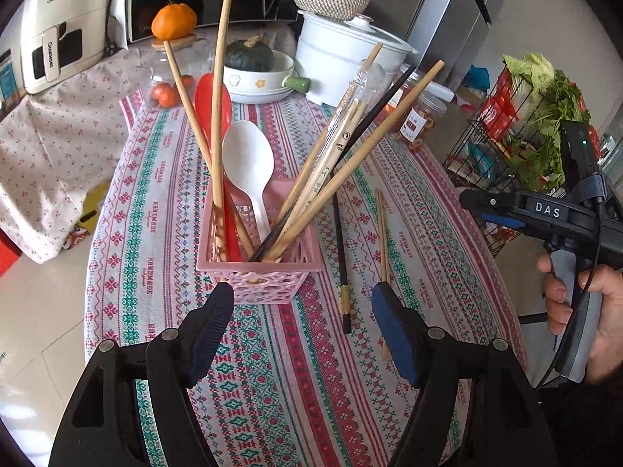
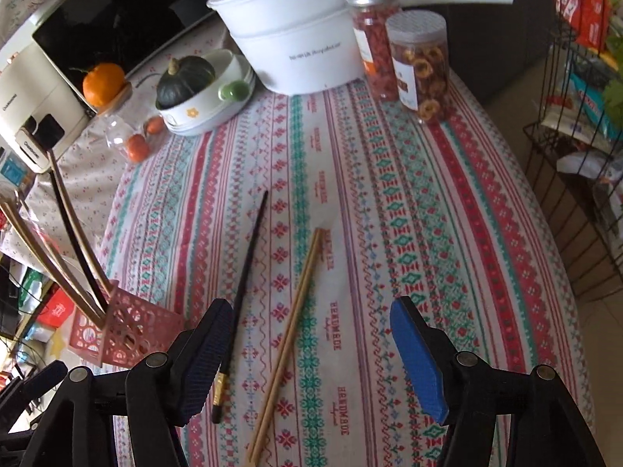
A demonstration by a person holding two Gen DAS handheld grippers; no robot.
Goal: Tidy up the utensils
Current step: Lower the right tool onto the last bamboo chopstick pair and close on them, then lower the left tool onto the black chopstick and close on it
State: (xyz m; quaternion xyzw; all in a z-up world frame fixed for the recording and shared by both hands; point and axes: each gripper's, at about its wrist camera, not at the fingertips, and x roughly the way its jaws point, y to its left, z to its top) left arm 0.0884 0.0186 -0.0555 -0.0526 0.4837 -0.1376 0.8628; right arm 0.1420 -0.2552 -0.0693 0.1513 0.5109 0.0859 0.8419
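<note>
We hold both grippers spread and empty: the left gripper (image 1: 301, 292) above the pink basket (image 1: 259, 272) of utensils, the right gripper (image 2: 311, 311) over the black chopstick (image 2: 243, 292) and bamboo chopsticks (image 2: 290, 330) lying on the tablecloth (image 2: 389, 194)

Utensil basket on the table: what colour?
Pink, with lattice cut-out walls; clearest in the left wrist view.

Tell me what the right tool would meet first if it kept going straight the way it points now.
Most likely the pair of wooden chopsticks lying on the tablecloth, between the open jaws of the right tool. The black chopstick lies by the left finger; depth is hard to judge.
</note>
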